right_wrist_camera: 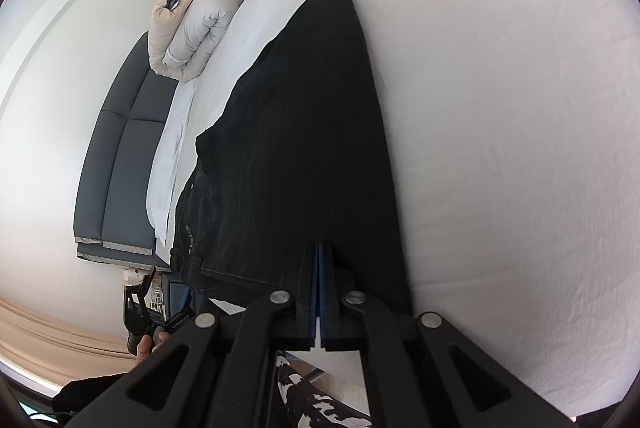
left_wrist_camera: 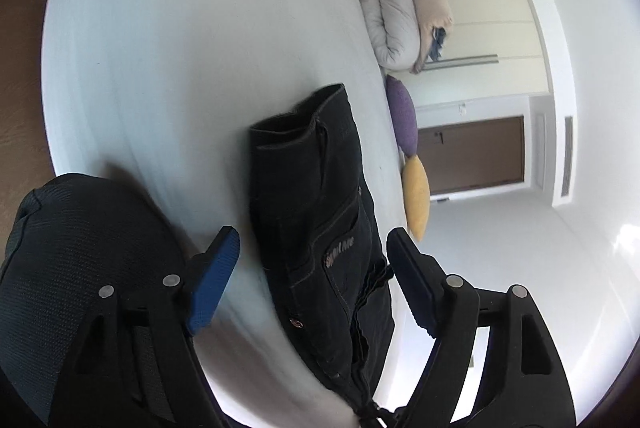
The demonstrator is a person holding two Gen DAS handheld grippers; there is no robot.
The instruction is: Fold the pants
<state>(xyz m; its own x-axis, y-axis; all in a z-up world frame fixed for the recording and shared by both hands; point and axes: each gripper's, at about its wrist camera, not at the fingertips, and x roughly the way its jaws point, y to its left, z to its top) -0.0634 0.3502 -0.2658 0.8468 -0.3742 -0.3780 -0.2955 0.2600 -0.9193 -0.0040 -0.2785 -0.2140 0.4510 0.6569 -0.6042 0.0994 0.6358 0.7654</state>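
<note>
Black jeans (left_wrist_camera: 316,211) lie on the white bed sheet (left_wrist_camera: 192,47), folded lengthwise, with a back pocket and a small logo showing. My left gripper (left_wrist_camera: 314,260) is open, its blue-padded fingers (left_wrist_camera: 214,288) standing either side of the waist end without touching it. In the right wrist view the jeans (right_wrist_camera: 304,131) stretch away from me across the sheet (right_wrist_camera: 500,107). My right gripper (right_wrist_camera: 320,268) is shut on the near edge of the jeans. The left gripper and the hand that holds it (right_wrist_camera: 144,312) show at the lower left.
A rolled beige duvet (left_wrist_camera: 396,3) lies at the bed's far edge, with a purple cushion (left_wrist_camera: 404,115) and a yellow cushion (left_wrist_camera: 416,195) beside it. A dark padded headboard (right_wrist_camera: 120,163) and a white pillow (right_wrist_camera: 168,155) sit at the bed's head. A brown door (left_wrist_camera: 472,155) is beyond.
</note>
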